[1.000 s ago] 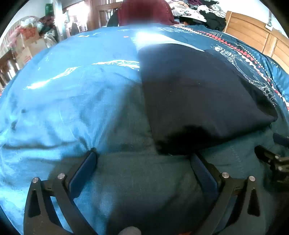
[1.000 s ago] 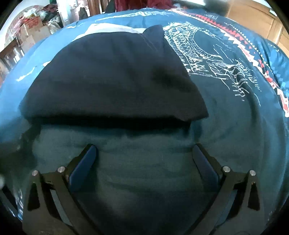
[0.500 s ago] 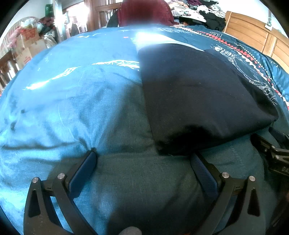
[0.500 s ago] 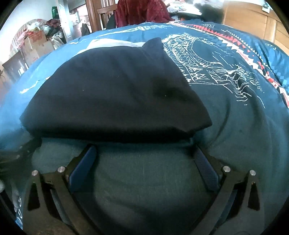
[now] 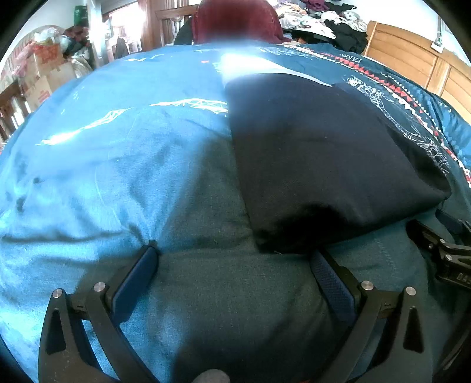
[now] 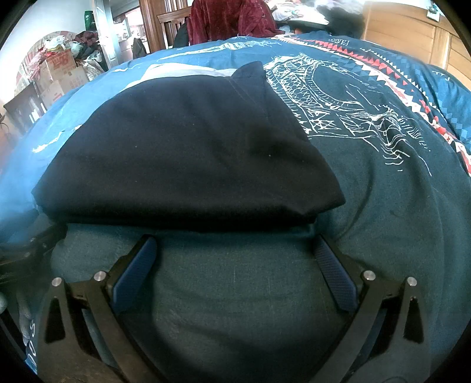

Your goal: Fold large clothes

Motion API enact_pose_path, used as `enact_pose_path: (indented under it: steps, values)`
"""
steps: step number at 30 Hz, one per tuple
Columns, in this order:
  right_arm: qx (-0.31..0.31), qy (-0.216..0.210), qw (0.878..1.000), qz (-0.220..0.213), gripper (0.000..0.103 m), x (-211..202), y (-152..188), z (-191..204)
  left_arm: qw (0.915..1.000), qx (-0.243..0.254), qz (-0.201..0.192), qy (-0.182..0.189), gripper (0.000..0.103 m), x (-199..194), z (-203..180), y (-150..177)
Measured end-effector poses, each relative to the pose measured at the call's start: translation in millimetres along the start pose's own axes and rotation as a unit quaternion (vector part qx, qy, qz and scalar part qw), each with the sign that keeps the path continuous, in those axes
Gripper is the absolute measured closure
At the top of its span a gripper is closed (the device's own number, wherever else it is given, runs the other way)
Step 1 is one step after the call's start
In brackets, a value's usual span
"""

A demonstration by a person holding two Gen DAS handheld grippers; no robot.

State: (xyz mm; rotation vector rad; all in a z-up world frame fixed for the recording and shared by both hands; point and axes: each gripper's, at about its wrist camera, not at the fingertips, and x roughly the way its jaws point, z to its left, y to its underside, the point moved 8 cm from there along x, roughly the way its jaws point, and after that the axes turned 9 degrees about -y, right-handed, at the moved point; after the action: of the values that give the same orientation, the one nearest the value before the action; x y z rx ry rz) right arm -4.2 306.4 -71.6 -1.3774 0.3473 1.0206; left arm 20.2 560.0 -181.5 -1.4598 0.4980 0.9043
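Observation:
A dark navy garment (image 5: 318, 159) (image 6: 188, 156) lies folded flat on a blue bedspread (image 5: 117, 165) (image 6: 382, 182). My left gripper (image 5: 235, 259) stands open, low on the bedspread at the garment's near left corner, with its right finger under that corner's edge. My right gripper (image 6: 235, 247) is open too, just short of the garment's near edge, both fingers resting on the bedspread. Nothing sits between either pair of fingers. The right gripper's black frame (image 5: 447, 256) shows at the right edge of the left wrist view.
The bedspread carries a white line drawing (image 6: 338, 109) and a red-and-white border (image 6: 382, 67). A wooden headboard (image 5: 412, 64) stands at the right. A dark red garment (image 6: 229, 20) hangs over a chair behind the bed. Boxes (image 6: 59, 73) and a clothes pile (image 5: 323, 20) crowd the back.
Both grippers have crept forward to the garment's near edge, which now reaches their fingertips. The right gripper's frame shows further into the left wrist view. Both stay open.

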Motion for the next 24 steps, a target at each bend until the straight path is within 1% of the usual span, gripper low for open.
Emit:
enact_pose_path:
  steps: [11,24]
  values:
    - [0.0,-0.001,1.0,0.0,0.0,0.2,0.0,0.0,1.0,0.003,0.0,-0.007,0.0,0.0,-2.1,0.0]
    - [0.001,-0.001,1.0,0.0,0.0,0.3,-0.2,-0.1,1.0,0.002,0.0,-0.006,0.0,0.3,-2.3,-1.1]
